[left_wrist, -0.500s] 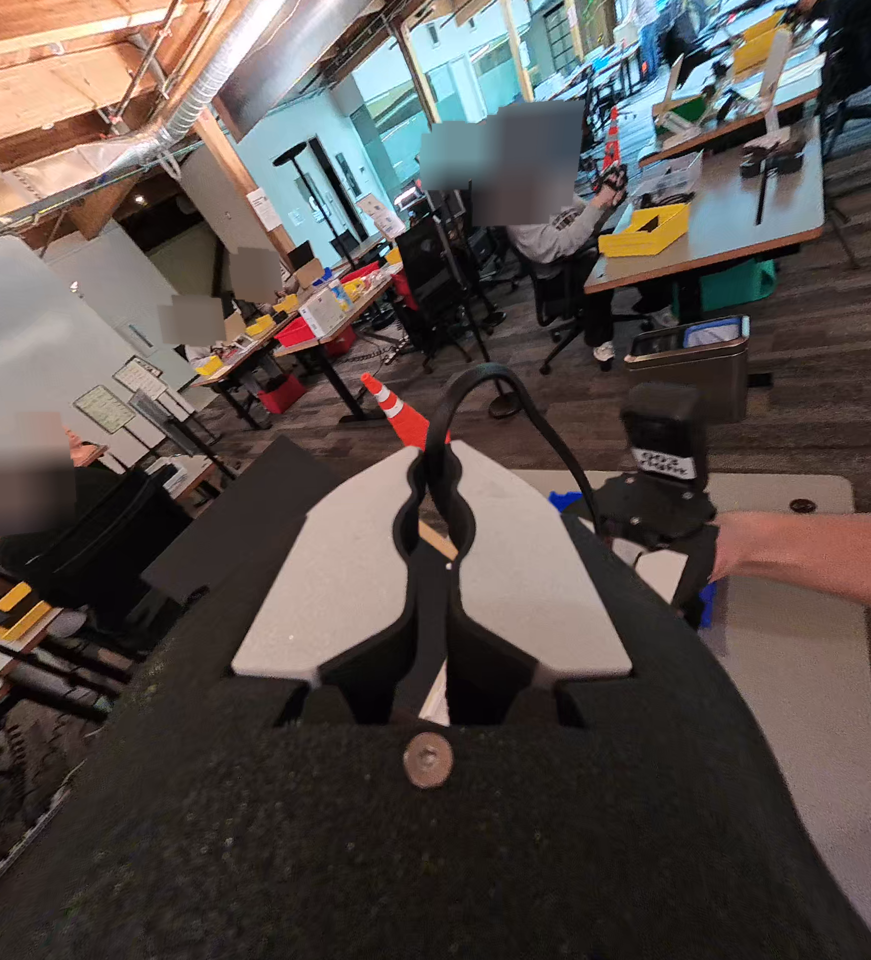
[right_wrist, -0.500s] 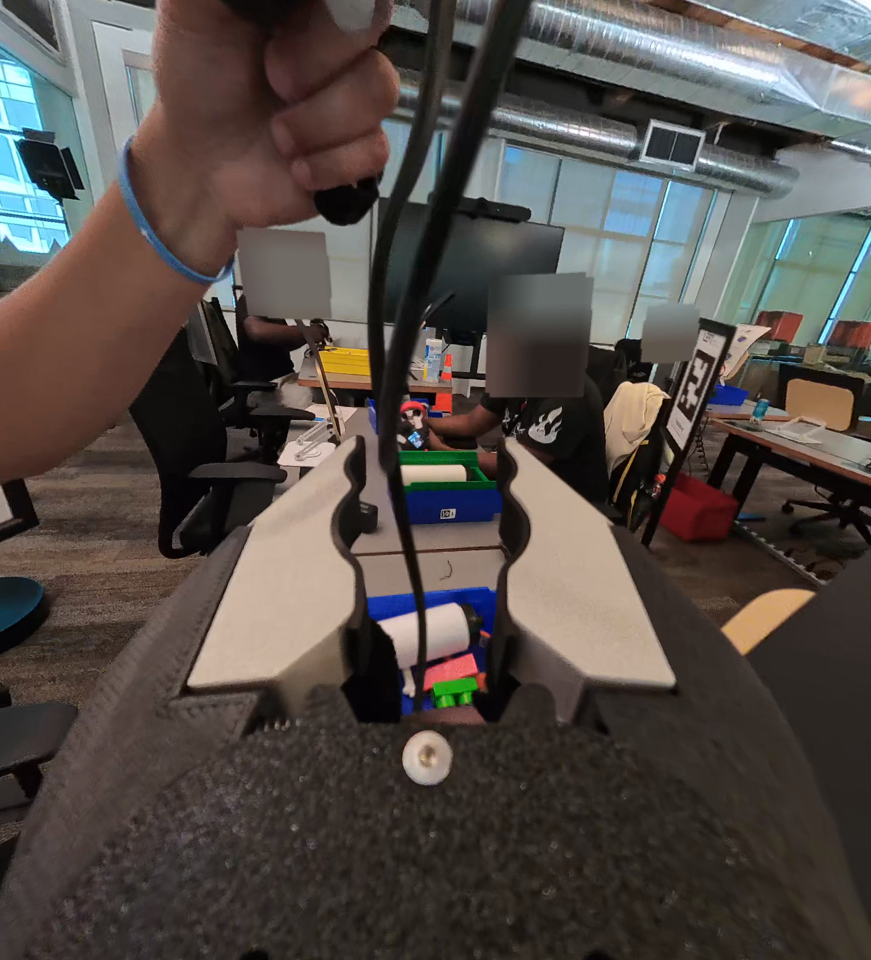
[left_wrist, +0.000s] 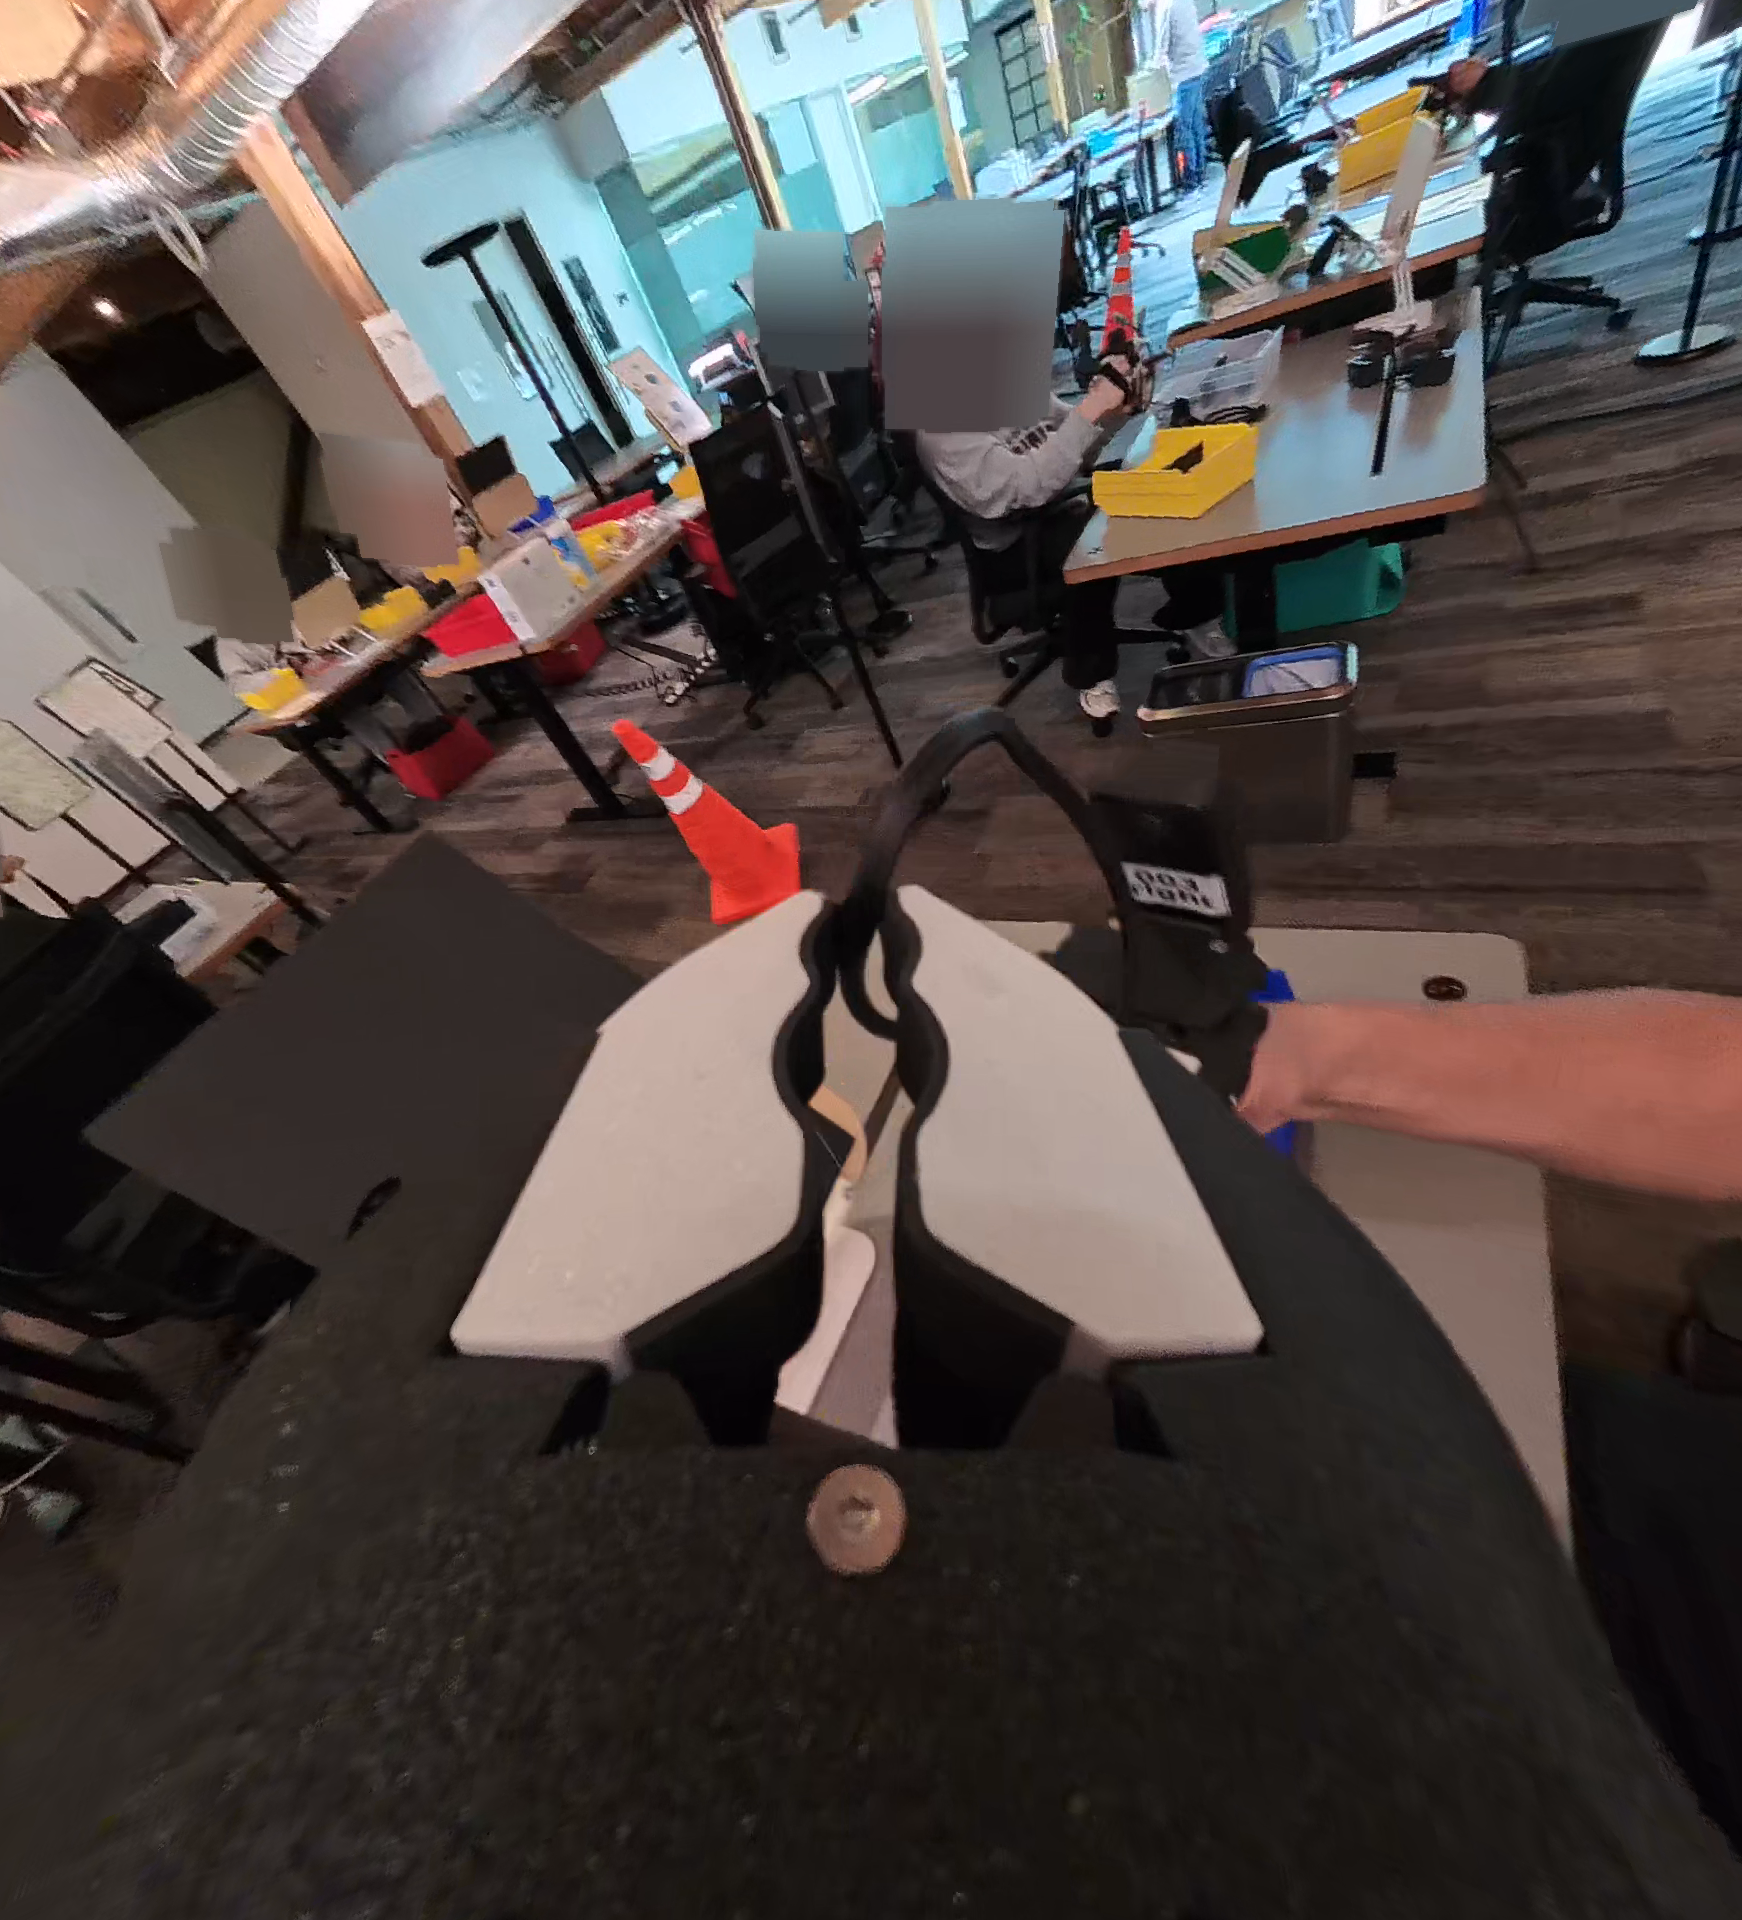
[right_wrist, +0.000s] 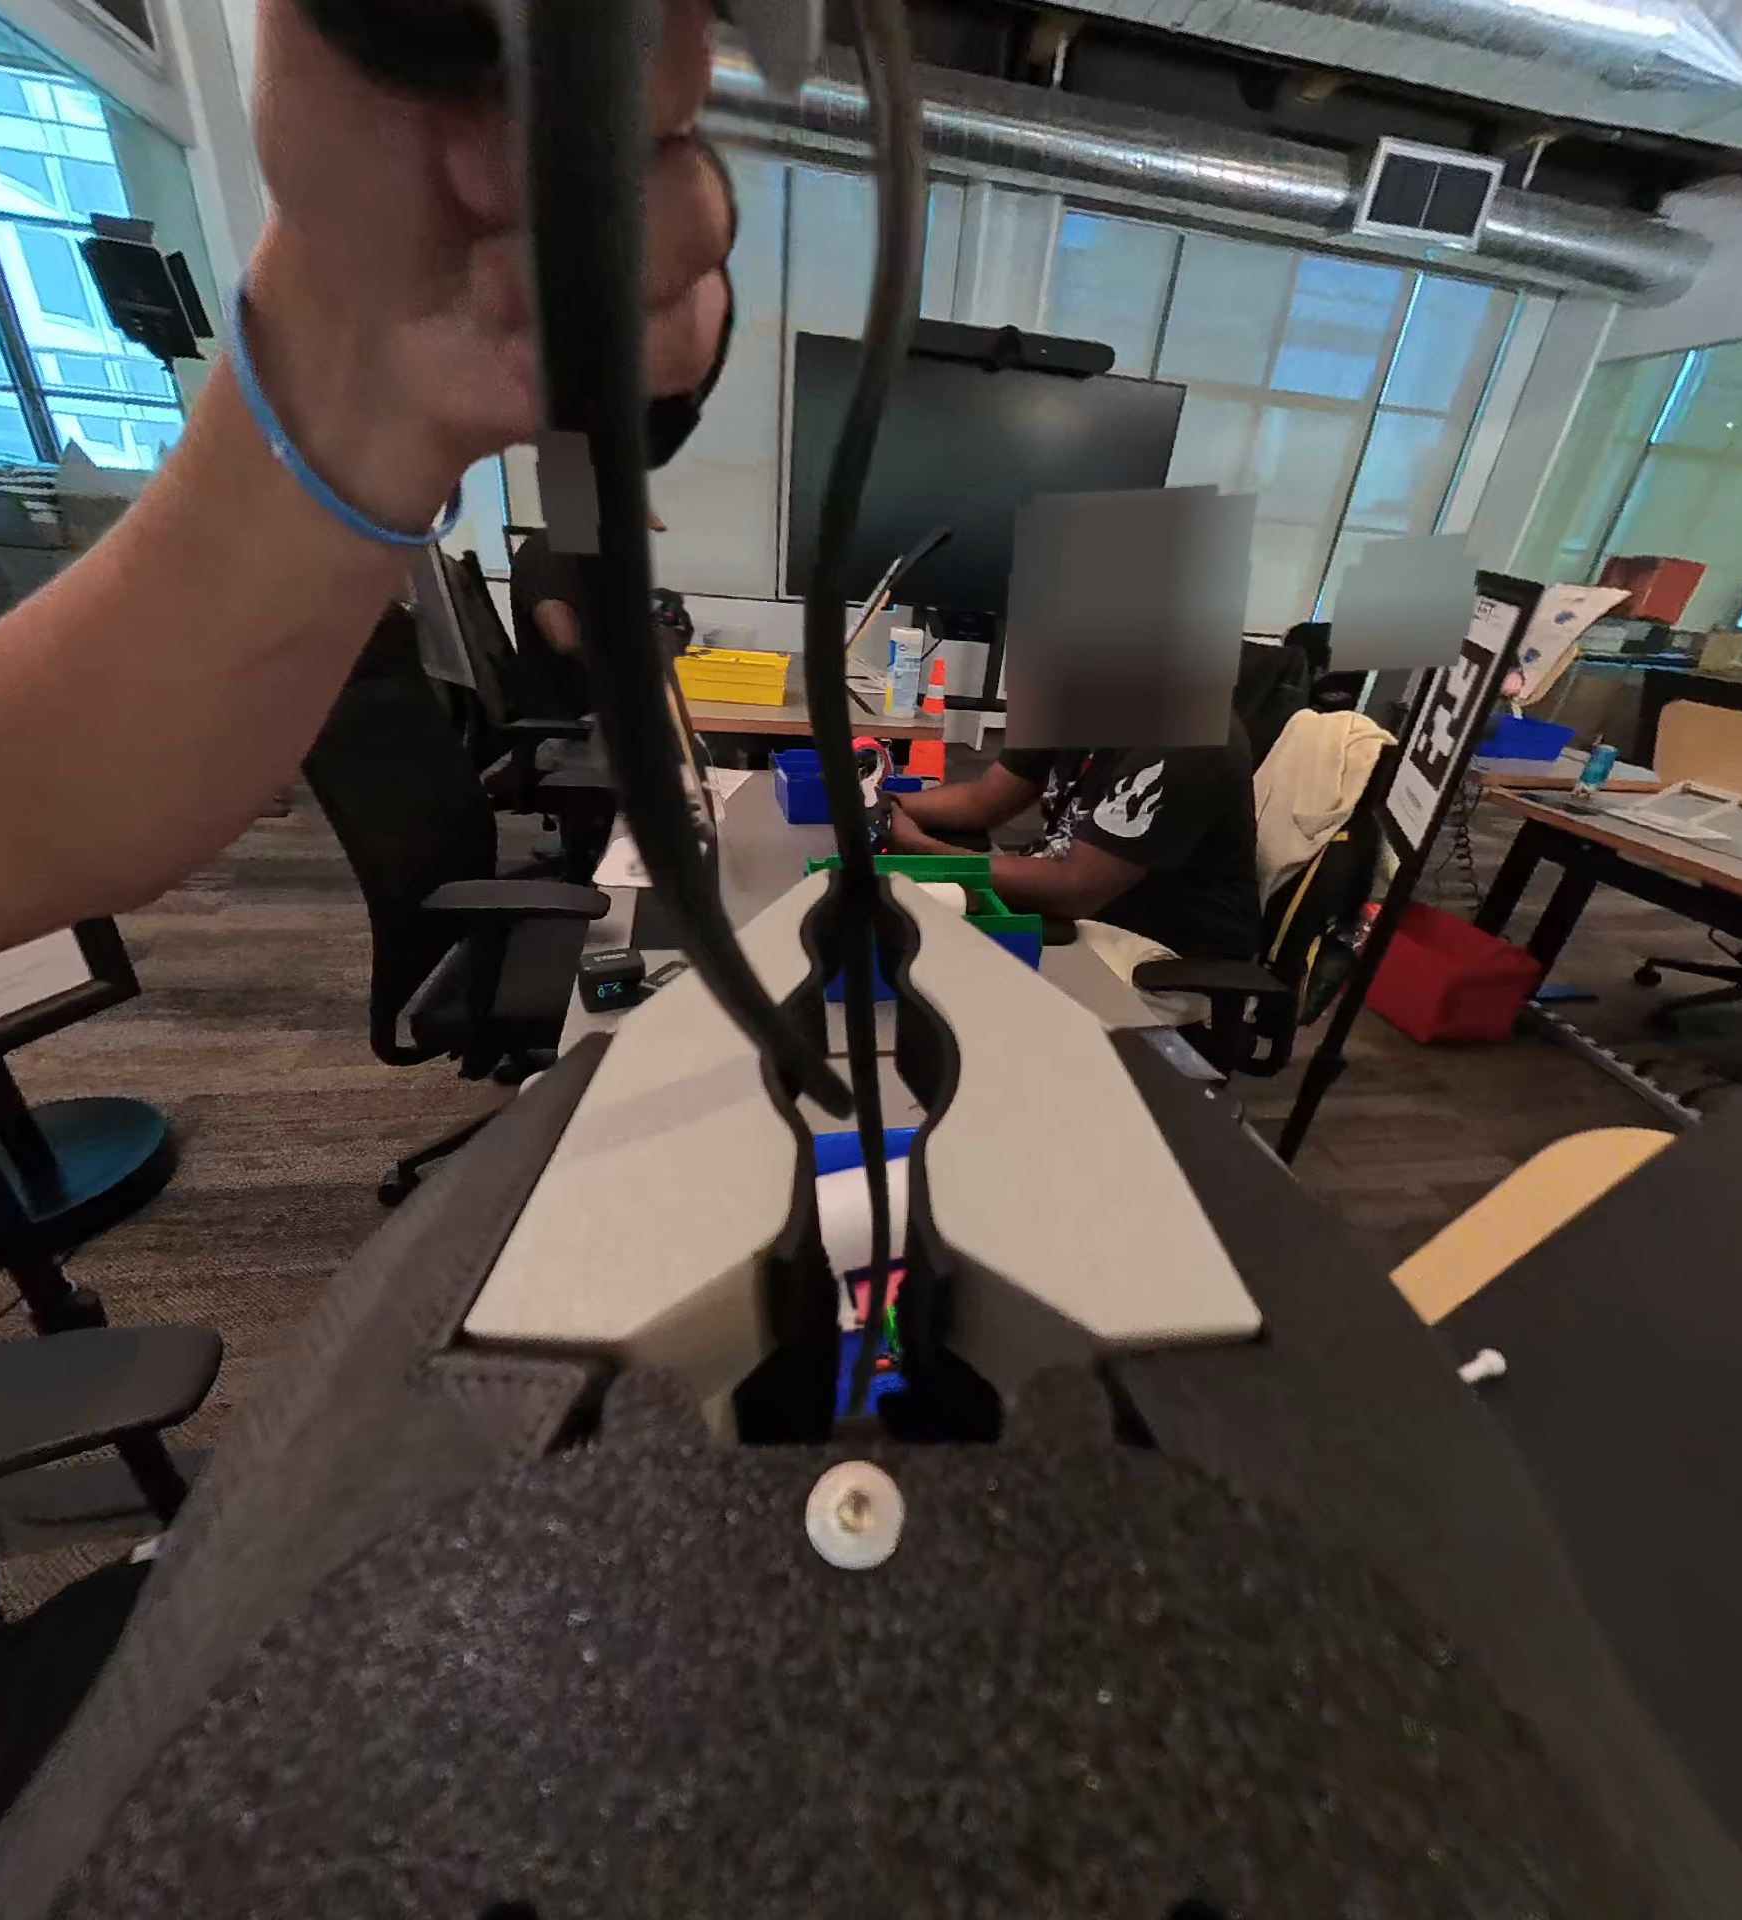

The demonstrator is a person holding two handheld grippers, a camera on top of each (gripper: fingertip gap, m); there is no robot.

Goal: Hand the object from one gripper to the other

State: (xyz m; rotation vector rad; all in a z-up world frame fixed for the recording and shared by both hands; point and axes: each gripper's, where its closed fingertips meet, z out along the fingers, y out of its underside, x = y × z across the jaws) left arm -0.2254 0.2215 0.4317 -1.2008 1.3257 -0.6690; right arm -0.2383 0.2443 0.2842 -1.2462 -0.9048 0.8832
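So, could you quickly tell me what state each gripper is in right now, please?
Left gripper: shut on the black cable.
Right gripper: shut on the same black cable, a strand pinched at its tips.

Bright window daylight, fisheye edges, slight blur

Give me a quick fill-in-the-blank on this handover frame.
1. The left claw is ___ on the thin black cable.
2. Beyond it, on the wood floor, stands an ___ plastic traffic cone.
3. The hand above the right claw wears a thin ___ wristband.
Missing: shut; orange; blue.
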